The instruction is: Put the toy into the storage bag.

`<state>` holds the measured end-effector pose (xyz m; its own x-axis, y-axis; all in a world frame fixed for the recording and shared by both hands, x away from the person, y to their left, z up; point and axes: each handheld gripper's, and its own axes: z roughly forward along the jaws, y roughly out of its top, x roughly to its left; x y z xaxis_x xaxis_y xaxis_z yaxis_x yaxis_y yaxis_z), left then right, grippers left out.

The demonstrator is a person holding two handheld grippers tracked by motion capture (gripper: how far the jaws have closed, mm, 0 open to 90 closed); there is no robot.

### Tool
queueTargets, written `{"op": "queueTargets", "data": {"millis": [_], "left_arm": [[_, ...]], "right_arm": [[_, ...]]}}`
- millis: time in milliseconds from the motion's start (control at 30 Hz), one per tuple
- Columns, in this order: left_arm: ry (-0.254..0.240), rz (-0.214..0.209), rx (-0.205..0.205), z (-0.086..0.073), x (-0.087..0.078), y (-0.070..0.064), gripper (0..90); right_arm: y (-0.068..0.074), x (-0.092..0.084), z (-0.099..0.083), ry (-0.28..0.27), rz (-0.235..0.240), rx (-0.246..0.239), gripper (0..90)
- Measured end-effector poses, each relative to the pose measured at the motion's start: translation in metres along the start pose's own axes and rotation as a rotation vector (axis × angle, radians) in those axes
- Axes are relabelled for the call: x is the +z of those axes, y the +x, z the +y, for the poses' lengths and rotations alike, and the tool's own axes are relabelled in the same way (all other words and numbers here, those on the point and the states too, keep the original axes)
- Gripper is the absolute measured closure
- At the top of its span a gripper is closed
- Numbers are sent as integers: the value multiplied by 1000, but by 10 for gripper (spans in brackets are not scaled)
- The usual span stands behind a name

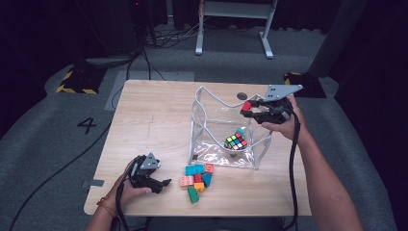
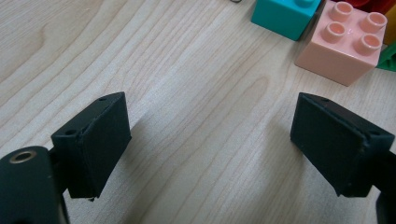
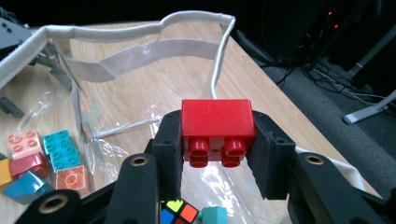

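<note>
A: Take the clear bag (image 1: pixel 211 126) as the landmark. What sits to its left?

B: Well left of the bag and nearer the person, the left gripper (image 1: pixel 153 182) rests low over the table (image 1: pixel 149 113), jaws spread apart with bare wood between them. Between it and the bag's near left corner lies a loose pile of bricks (image 1: pixel 198 179) – a pink brick (image 2: pixel 343 42) and a teal brick (image 2: pixel 285 14) lie closest to those jaws.

A: And at the bag itself?

B: The bag stands open, white-trimmed rim up. Inside, on its floor, rests a puzzle cube (image 1: pixel 235 141) with a small teal piece just beside it. Nothing else inside that I can make out.

A: Then to the right?

B: The right gripper (image 1: pixel 250 111) hangs over the bag's right rim, clamped on a red brick (image 3: pixel 217 124), studs facing the camera, one pad pressing each short end.

A: How should the drop go?

B: My judgement – carry the red brick clear of the rim toward the bag's middle, lower it into the opening, then part the jaws. Letting go too near the floppy rim risks it catching the trim and tumbling outside.
</note>
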<state>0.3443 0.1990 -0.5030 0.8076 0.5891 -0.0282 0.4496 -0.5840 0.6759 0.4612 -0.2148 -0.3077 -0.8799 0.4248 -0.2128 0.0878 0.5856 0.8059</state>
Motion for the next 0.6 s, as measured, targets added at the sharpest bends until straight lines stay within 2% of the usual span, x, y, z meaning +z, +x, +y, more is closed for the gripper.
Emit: {"op": "queueTargets", "data": {"millis": [200,433,600], "left_arm": [[0,0,0,0,0,0,122],[0,0,0,0,0,0,122],[0,0,0,0,0,0,122]], "right_arm": [[-2,12,5,44,14,-12,592],[-4,24,8,139,18,-26,592],[-7,29,9,244,24,-56,592]]}}
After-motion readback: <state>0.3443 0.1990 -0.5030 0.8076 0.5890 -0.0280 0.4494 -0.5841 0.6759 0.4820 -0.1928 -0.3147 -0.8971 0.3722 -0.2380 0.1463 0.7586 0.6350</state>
